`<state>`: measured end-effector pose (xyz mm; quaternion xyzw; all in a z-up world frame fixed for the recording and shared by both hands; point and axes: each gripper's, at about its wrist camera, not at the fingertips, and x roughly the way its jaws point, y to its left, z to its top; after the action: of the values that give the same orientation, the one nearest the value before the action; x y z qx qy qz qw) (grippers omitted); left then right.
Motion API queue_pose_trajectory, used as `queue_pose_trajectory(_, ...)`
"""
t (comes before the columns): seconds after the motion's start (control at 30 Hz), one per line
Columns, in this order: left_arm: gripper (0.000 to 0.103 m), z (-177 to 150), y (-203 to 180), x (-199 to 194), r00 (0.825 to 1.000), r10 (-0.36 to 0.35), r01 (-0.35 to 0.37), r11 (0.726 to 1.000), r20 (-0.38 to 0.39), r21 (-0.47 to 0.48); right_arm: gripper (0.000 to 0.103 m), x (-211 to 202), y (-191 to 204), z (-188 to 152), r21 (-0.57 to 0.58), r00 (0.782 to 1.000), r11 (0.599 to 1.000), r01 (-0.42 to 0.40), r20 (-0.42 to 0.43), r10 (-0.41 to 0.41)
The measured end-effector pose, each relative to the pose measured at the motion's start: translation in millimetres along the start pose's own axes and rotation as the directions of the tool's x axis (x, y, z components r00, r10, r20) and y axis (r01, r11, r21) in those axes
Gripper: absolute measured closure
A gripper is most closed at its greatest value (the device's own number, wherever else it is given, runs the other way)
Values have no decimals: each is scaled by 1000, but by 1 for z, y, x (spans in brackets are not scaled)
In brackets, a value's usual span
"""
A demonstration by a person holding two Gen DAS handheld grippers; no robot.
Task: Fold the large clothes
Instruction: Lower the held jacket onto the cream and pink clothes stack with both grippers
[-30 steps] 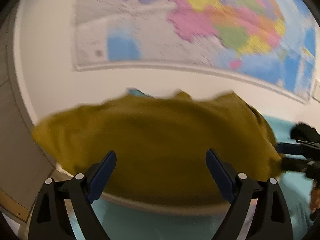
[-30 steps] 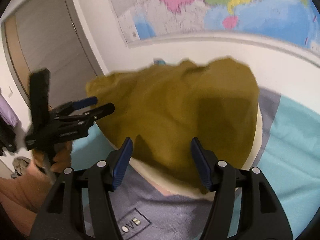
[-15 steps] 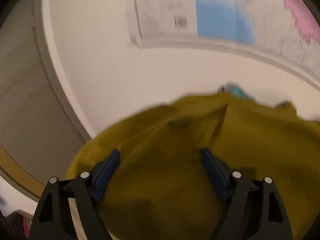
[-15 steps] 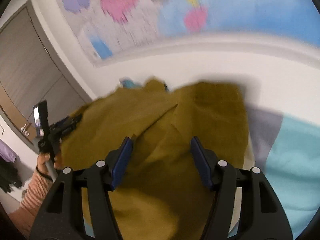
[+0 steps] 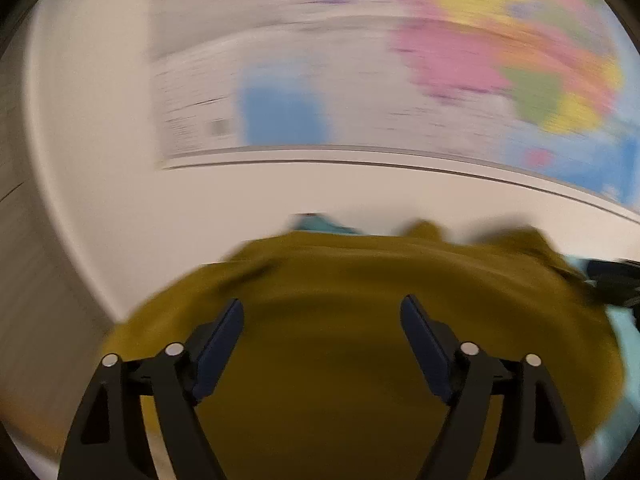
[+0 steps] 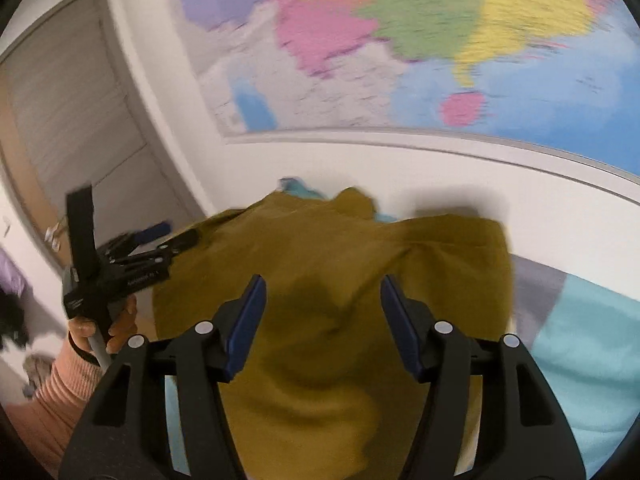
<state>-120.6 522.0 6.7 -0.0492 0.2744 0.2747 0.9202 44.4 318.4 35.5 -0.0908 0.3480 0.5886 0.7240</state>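
Two tools in play, both spread and gripping nothing. Left tool [image 5: 322,326]: blue pads apart with jaws closing slightly, mustard cloth below and beyond them but not pinched. Right tool [image 6: 322,306]: pads parted, hovering over the same cloth, nothing clamped. Mustard garment [image 6: 340,264] lying bunched and rumpled across centre frame in both views, spread over a teal sheet [image 6: 580,336], with a grey patch [image 6: 536,284] at right of the right view; support surface itself not clearly visible. Far edge of garment humped and uneven, creases running diagonally, so not yet flat for a fold. Left tool also seen at left of the right view [image 6: 176,242], held in a hand [image 6: 116,326] with a pink ribbed sleeve [image 6: 68,384], sitting at the garment's left edge, likely placed there to take that side. Wall map [image 6: 400,40] filling upper frame, door [image 6: 68,120] upper left. Heavy blur in left view. Judged stage: between grasps, repositioning to pick edges before next fold.
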Motion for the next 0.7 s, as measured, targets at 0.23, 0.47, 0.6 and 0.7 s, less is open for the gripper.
queue_pose_trajectory(0.23,25,-23,-51,19,997,-24,32,994,-77,105,40,-6,-1,-21,6,1000,1000,10,-15,-10)
queue_pose_trajectory(0.47,25,-28,-59,-10,993,-104,110,990,-63,86,38,-29,4,-48,-29,1000,999,23,11,-22)
queue_pose_trajectory(0.6,23,-36,-66,-2,993,-89,95,992,-75,84,37,-18,1,-59,-2,1000,1000,28,2,-28)
queue_pose_trajectory(0.7,24,-35,-66,-9,997,-45,49,996,-56,68,37,-26,3,-60,13,999,1000,29,26,-29)
